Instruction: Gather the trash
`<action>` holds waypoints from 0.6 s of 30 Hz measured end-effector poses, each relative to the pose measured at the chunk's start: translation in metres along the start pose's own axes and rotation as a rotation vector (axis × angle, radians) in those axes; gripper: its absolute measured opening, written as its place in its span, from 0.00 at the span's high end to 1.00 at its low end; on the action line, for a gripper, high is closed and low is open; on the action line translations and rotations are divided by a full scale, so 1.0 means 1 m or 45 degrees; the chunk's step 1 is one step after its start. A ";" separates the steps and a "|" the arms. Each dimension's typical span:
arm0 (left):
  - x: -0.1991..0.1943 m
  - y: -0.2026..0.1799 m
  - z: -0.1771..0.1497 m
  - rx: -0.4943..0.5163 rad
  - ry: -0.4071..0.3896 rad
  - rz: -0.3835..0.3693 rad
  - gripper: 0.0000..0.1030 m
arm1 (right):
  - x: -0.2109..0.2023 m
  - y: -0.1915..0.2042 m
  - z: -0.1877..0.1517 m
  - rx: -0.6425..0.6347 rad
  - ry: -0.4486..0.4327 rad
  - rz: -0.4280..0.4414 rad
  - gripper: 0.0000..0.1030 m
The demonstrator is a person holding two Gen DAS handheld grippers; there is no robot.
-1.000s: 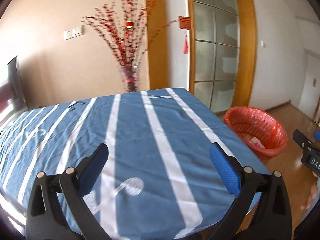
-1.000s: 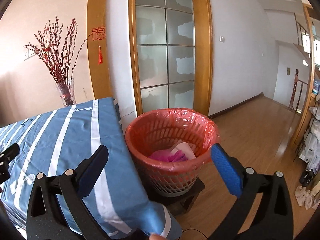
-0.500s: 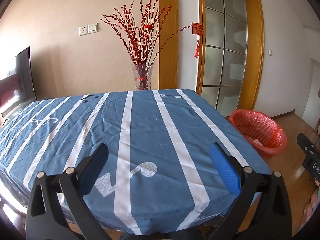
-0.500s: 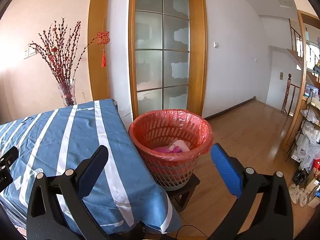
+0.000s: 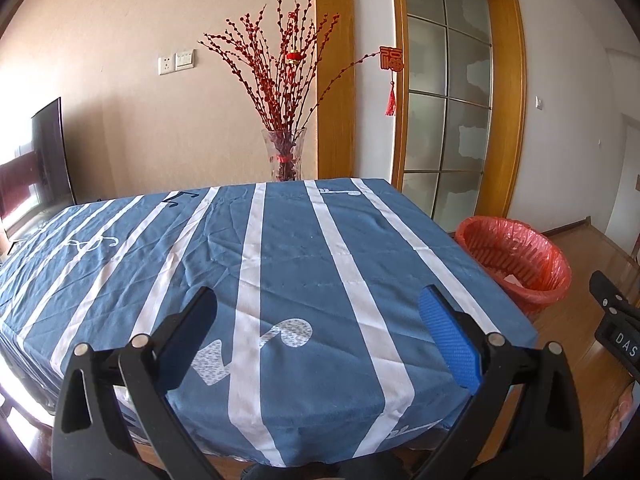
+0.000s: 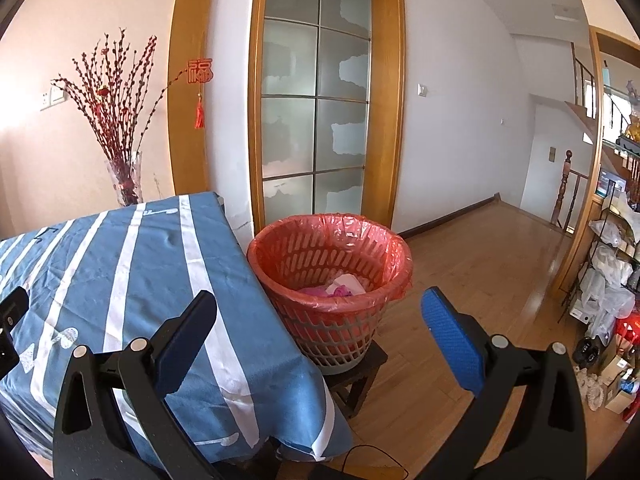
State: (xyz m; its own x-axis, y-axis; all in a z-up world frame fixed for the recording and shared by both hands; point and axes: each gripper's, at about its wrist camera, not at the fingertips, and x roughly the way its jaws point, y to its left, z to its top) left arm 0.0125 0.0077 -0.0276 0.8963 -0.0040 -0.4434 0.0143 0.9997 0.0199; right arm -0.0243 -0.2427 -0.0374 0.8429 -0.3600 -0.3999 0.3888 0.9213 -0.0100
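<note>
A waste basket (image 6: 330, 276) lined with a red bag stands on a low stool right of the table; pink and white trash (image 6: 340, 286) lies inside it. The basket also shows in the left wrist view (image 5: 516, 264). My right gripper (image 6: 318, 322) is open and empty, held back from the basket at the table's corner. My left gripper (image 5: 316, 318) is open and empty over the near edge of the table, which has a blue cloth with white stripes (image 5: 260, 264). No loose trash shows on the cloth.
A glass vase with red branches (image 5: 284, 156) stands behind the table's far edge. A glass door with a wooden frame (image 6: 316, 120) is behind the basket. Shelves with bags (image 6: 608, 280) stand at the far right on the wooden floor (image 6: 480, 264).
Both grippers have pulled back and away from the table and the basket, so more of the room shows. Both stay open and empty.
</note>
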 end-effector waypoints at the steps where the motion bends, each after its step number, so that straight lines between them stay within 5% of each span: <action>1: 0.000 -0.001 -0.001 0.001 0.003 -0.002 0.04 | 0.000 0.000 -0.001 0.002 0.006 0.001 0.02; 18: -0.001 -0.002 -0.003 0.000 0.001 -0.007 0.04 | -0.003 -0.001 -0.008 -0.002 0.031 0.003 0.02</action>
State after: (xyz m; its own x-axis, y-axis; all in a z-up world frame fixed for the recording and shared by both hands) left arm 0.0102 0.0056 -0.0304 0.8959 -0.0096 -0.4442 0.0193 0.9997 0.0174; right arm -0.0302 -0.2411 -0.0431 0.8345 -0.3539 -0.4224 0.3860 0.9224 -0.0102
